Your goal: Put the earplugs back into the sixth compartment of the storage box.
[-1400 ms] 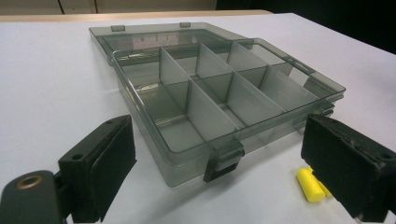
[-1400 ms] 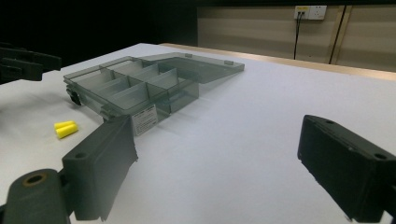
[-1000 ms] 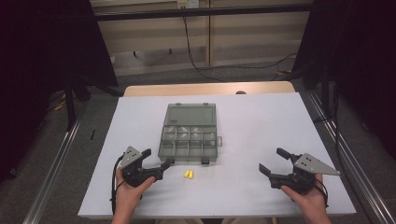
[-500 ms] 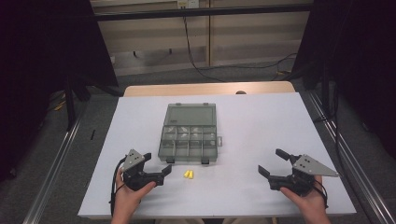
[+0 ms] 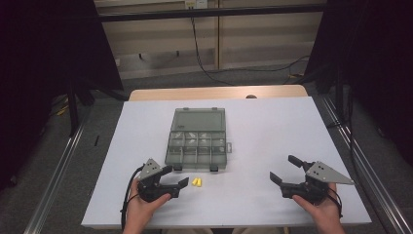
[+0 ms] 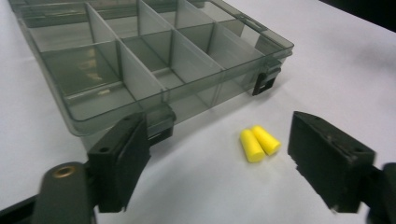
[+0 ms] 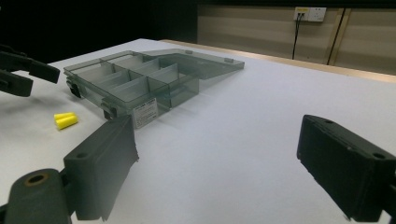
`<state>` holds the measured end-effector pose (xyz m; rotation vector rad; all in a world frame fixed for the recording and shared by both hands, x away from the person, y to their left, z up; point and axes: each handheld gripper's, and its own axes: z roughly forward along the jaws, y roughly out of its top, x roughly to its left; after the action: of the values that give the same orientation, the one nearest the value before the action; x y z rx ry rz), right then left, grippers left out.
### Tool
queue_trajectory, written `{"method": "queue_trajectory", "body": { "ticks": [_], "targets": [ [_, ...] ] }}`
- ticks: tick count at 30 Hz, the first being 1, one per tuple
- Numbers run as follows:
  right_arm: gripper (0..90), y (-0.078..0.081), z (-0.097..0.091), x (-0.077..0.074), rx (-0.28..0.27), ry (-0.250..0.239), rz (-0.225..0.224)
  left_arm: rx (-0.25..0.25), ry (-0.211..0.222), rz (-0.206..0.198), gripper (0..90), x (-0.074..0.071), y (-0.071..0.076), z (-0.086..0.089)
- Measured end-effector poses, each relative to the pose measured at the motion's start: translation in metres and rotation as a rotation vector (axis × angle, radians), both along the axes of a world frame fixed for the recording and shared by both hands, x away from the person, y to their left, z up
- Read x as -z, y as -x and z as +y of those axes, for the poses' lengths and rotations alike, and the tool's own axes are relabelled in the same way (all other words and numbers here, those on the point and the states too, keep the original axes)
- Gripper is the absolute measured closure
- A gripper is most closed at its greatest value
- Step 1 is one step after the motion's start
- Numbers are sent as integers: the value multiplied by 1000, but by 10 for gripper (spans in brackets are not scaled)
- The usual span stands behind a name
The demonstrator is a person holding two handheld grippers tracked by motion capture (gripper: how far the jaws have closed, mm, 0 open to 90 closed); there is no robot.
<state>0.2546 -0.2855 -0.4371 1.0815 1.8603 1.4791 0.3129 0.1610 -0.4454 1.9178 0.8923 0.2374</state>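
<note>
Two yellow earplugs (image 5: pixel 197 182) lie side by side on the table (image 5: pixel 263 126), long axes toward one o'clock, just off the box (image 5: pixel 197 141). The left gripper (image 5: pixel 176 176), jaws apart and just closing with nothing between them, sits at their nine o'clock; the right gripper (image 5: pixel 285 168) gapes empty.

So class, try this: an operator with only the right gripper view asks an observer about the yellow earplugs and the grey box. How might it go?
Operator: Does the left gripper hold the earplugs?
Observer: No. The left gripper has just been closing its jaws, but nothing is between them; the earplugs lie just ahead, side by side on the table.
Operator: Is anything in the box?
Observer: In the left gripper view, the near compartments of the box are empty.
</note>
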Motion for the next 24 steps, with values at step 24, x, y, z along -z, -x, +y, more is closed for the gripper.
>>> {"method": "queue_trajectory", "body": {
  "ticks": [24],
  "targets": [
    [118,0,2,0,-5,12,-1,-6,-47,68,303,4,-7,-12]
  ]
}}
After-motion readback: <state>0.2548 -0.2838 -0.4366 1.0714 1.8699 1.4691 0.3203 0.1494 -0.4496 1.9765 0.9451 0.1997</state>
